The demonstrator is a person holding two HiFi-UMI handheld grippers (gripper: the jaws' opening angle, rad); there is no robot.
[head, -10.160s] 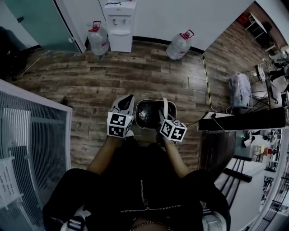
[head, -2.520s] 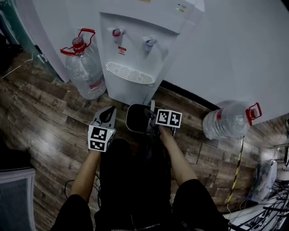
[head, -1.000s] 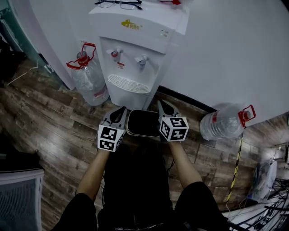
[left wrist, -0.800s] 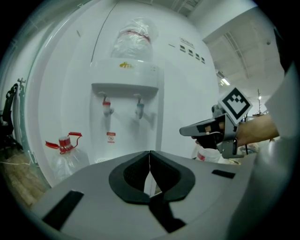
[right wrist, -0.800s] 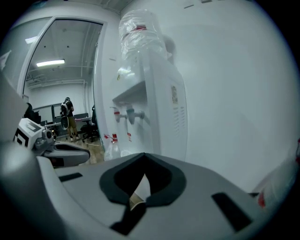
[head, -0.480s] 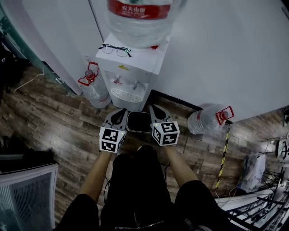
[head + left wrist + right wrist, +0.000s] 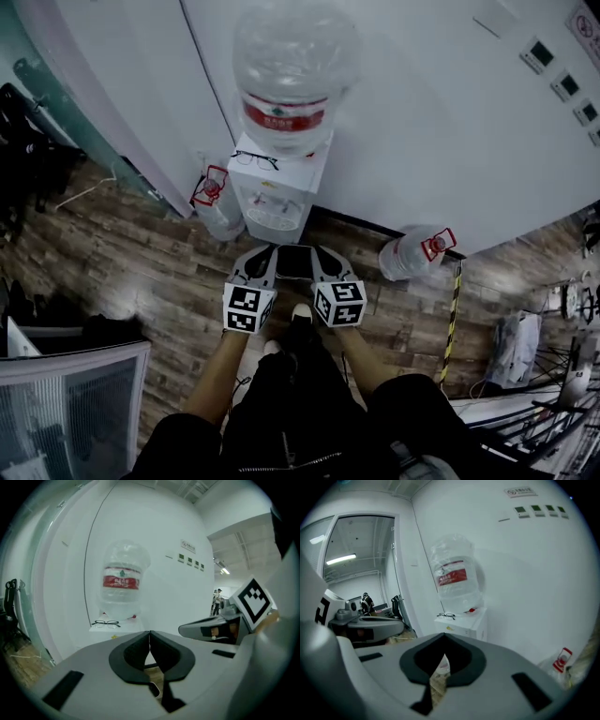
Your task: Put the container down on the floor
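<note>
Left gripper view: your left gripper [image 7: 149, 639] has fingers pressed together, nothing between. Right gripper view: right gripper [image 7: 444, 641] likewise closed, empty. Head view: container [image 7: 294, 262] sits on wood floor [image 7: 141, 262], between both gripper noses in picture, at foot of water dispenser [image 7: 277, 192], ahead of your shoes [image 7: 301, 314]. Second ago grippers flanked it low down; now both lifted, dispenser bottle [image 7: 289, 80] fully in sight. Container sides partly covered by grippers; inside too dark to read.
</note>
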